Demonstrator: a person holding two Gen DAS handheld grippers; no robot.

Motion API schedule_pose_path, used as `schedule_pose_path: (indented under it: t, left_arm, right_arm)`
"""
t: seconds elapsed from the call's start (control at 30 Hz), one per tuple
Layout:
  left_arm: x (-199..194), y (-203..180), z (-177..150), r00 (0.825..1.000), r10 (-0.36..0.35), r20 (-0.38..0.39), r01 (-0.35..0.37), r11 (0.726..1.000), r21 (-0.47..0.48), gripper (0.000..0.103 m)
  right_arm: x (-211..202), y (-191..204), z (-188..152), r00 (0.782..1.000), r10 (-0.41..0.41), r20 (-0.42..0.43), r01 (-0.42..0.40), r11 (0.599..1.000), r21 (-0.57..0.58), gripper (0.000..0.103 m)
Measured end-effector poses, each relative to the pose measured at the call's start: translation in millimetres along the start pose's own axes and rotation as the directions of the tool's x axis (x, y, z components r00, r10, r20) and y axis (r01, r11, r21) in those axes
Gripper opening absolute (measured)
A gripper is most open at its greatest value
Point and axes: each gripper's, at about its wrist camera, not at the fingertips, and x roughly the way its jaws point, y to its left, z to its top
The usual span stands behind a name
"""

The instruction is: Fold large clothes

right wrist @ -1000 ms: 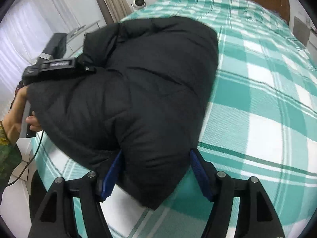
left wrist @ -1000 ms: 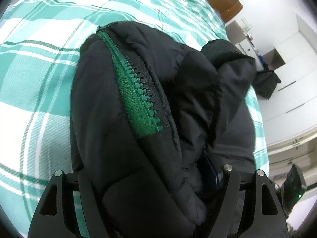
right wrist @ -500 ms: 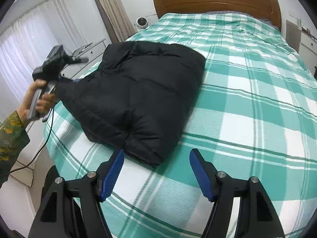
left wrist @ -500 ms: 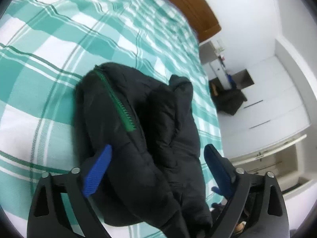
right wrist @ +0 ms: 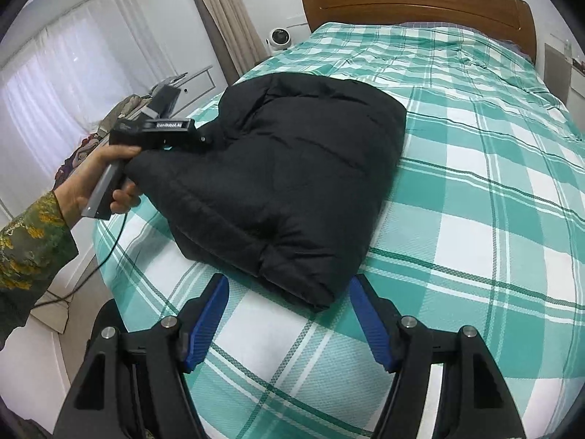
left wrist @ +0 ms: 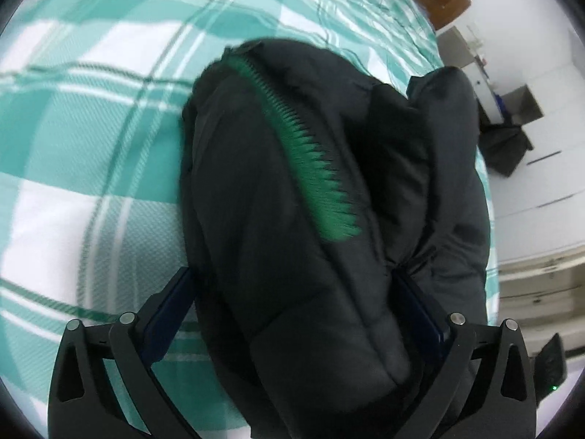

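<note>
A black puffer jacket (right wrist: 285, 168) lies folded into a thick bundle near the bed's left edge. The left wrist view shows it close up (left wrist: 256, 219), with a green zipper (left wrist: 310, 168) running along its top. My left gripper (left wrist: 292, 281) straddles the near end of the bundle. Its jaws are opening, and the jacket bulges between the blue pads (left wrist: 168, 311). The right wrist view shows this left gripper (right wrist: 197, 139), held by a hand (right wrist: 106, 168), at the bundle's left side. My right gripper (right wrist: 289, 325) is open, hovering just short of the jacket's near corner with nothing gripped.
The bed (right wrist: 475, 219) has a teal and white checked cover and a wooden headboard (right wrist: 420, 7). A small white fan (right wrist: 279, 38) and curtains (right wrist: 226, 29) stand at the far left. White cabinets (left wrist: 541, 190) and a dark heap (left wrist: 508, 146) lie beyond the bed's other side.
My right gripper has drawn back and risen off the jacket's corner it straddled. My left gripper pulled away, then came back over the bundle with its jaws wider.
</note>
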Motion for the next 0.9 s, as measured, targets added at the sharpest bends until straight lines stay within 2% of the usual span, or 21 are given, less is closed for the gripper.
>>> schedule_pose_path:
  t: [0.1, 0.17, 0.3, 0.4, 0.47, 0.5, 0.53, 0.57, 0.6, 0.63, 0.67, 0.77, 0.83, 0.9]
  left_arm:
    - [13, 25, 0, 0.988, -0.146, -0.038, 0.143, 0.987, -0.073, 0.103]
    - [19, 33, -2, 0.977, -0.21, -0.038, 0.207, 0.975, -0.079, 0.103]
    - [27, 39, -4, 0.957, -0.286, -0.044, 0.282, 0.956, -0.084, 0.103]
    - [33, 37, -3, 0.953, -0.298, -0.055, 0.294, 0.952, -0.082, 0.103]
    - [37, 33, -2, 0.95, -0.306, -0.064, 0.302, 0.951, -0.074, 0.103]
    - [38, 33, -3, 0.947, -0.315, -0.067, 0.31, 0.948, -0.073, 0.103]
    - [40, 34, -4, 0.944, -0.324, -0.066, 0.319, 0.945, -0.073, 0.103]
    - [41, 34, -5, 0.942, -0.331, -0.059, 0.327, 0.942, -0.072, 0.103]
    - [42, 35, -6, 0.941, -0.335, -0.044, 0.331, 0.941, -0.073, 0.103]
    - [44, 34, -7, 0.944, -0.33, -0.017, 0.328, 0.942, -0.077, 0.103]
    - [45, 33, -9, 0.948, -0.317, 0.009, 0.316, 0.945, -0.087, 0.103]
    - [39, 25, -14, 0.967, -0.249, 0.05, 0.253, 0.962, -0.106, 0.102]
    - [31, 16, -22, 0.968, -0.245, 0.061, 0.25, 0.965, -0.083, 0.1]
    - [16, 4, -34, 0.966, -0.244, 0.087, 0.248, 0.968, -0.038, 0.099]
  right_arm:
    - [-2, -11, 8, 0.999, 0.037, 0.002, -0.037, 0.999, 0.035, 0.07]
    - [-1, -30, 17, 0.996, 0.086, 0.018, -0.087, 0.992, 0.092, 0.07]
    - [27, -82, 35, 0.982, 0.189, 0.025, -0.19, 0.958, 0.216, 0.07]
    - [76, -122, 45, 0.936, 0.353, 0.01, -0.333, 0.873, 0.355, 0.07]
    - [113, -140, 49, 0.865, 0.499, 0.041, -0.463, 0.766, 0.445, 0.073]
    - [128, -146, 50, 0.848, 0.528, 0.055, -0.487, 0.732, 0.477, 0.077]
    - [141, -153, 52, 0.844, 0.53, 0.077, -0.492, 0.71, 0.504, 0.08]
    - [156, -158, 55, 0.829, 0.552, 0.093, -0.511, 0.677, 0.529, 0.086]
    - [166, -160, 57, 0.822, 0.561, 0.096, -0.514, 0.66, 0.547, 0.089]
    - [180, -157, 64, 0.821, 0.564, 0.085, -0.51, 0.659, 0.553, 0.09]
    - [188, -152, 70, 0.83, 0.554, 0.065, -0.497, 0.682, 0.537, 0.09]
    - [193, -128, 98, 0.889, 0.457, -0.023, -0.405, 0.809, 0.426, 0.089]
    - [180, -104, 110, 0.914, 0.4, -0.064, -0.366, 0.885, 0.289, 0.089]
    - [161, -83, 111, 0.923, 0.381, -0.06, -0.367, 0.915, 0.164, 0.085]
